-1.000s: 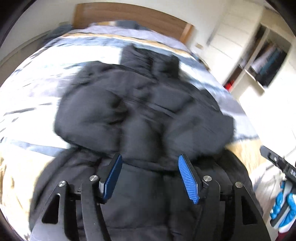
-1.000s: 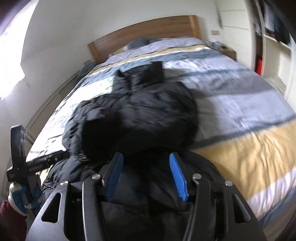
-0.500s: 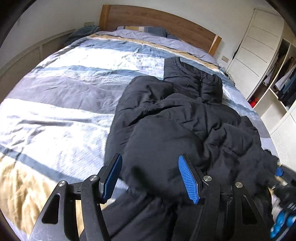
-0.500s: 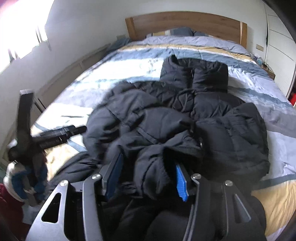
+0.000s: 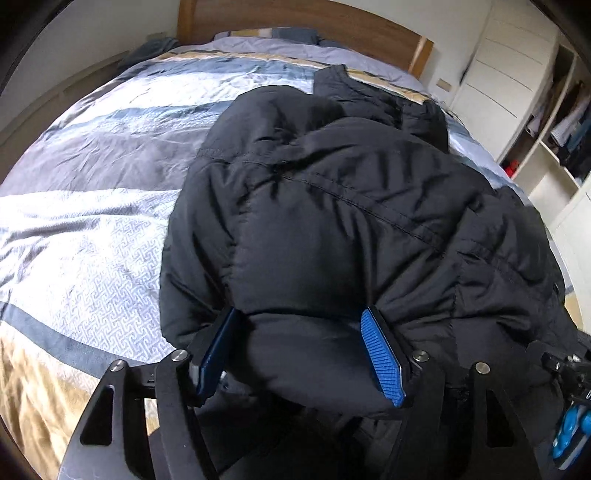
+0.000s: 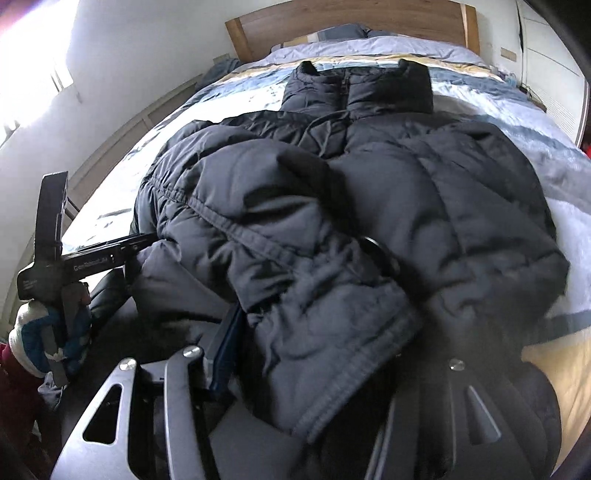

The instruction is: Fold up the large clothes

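Observation:
A large black puffer jacket [image 5: 332, 206] lies on the bed, collar toward the headboard, its lower part folded up over the body. It also shows in the right wrist view [image 6: 369, 192]. My left gripper [image 5: 303, 354] is open, its blue pads either side of a thick fold of jacket. My right gripper [image 6: 314, 354] is open too; jacket fabric lies over it and hides the right finger. The left gripper also shows in the right wrist view [image 6: 92, 258], at the jacket's left edge.
The bed [image 5: 92, 221] has a striped blue, grey and yellow duvet and a wooden headboard [image 5: 295, 22]. A white wardrobe with open shelves [image 5: 535, 110] stands to the right. A wall [image 6: 129, 74] runs along the bed's left side.
Both grippers have pushed forward into the jacket. Its lower part has been carried up over the body. Fabric now lies between both pairs of fingers.

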`<state>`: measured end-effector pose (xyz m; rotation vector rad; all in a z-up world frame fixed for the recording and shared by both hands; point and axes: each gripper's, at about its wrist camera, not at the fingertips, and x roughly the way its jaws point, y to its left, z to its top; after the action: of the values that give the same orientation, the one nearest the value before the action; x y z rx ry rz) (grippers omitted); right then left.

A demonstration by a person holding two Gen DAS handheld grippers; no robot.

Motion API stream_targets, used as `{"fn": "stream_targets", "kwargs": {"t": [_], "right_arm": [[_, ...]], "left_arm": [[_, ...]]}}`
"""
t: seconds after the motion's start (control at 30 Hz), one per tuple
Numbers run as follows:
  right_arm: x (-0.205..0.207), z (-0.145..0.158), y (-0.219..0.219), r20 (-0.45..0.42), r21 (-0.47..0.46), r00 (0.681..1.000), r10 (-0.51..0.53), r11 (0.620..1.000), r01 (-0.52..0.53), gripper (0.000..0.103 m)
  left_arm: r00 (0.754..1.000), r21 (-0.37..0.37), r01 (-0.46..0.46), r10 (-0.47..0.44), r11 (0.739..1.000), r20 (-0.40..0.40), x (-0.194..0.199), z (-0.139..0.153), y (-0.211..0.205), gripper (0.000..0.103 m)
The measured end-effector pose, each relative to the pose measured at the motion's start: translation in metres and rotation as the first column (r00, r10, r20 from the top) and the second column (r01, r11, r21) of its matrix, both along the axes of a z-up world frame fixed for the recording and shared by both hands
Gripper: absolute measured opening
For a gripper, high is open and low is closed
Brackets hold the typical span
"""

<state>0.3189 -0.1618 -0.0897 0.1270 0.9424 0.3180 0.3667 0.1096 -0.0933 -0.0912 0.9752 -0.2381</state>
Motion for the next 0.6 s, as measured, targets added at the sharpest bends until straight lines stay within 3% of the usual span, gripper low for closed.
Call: {"fn": "stream_targets", "kwargs": {"t": [0.1,0.37,0.6], "right_arm": [[-0.009,0.003,-0.005,-0.001,-0.021,1.000,-0.004,1.000,0.004,0.051],[-0.044,0.044,-0.011,0.057,-0.147,0.998,0.000,0.989,0.008,0.051],[-0.045,0.085,0.013,0.160,-0.148,0.985,0.064,0.988,-0.040,0.051]], "left_arm": [[1.000,0.024,0.016,-0.016,1.000,0.009,-0.004,0.003,-0.004,0.067],[0.998,-0.019,0.025,-0.023,1.000,0.060,-0.017,0.031,0.003,0.067],[0.995,-0.052,0.021,-0.016,0.998,0.095,-0.019,0.042,0.001,0.067]]}}
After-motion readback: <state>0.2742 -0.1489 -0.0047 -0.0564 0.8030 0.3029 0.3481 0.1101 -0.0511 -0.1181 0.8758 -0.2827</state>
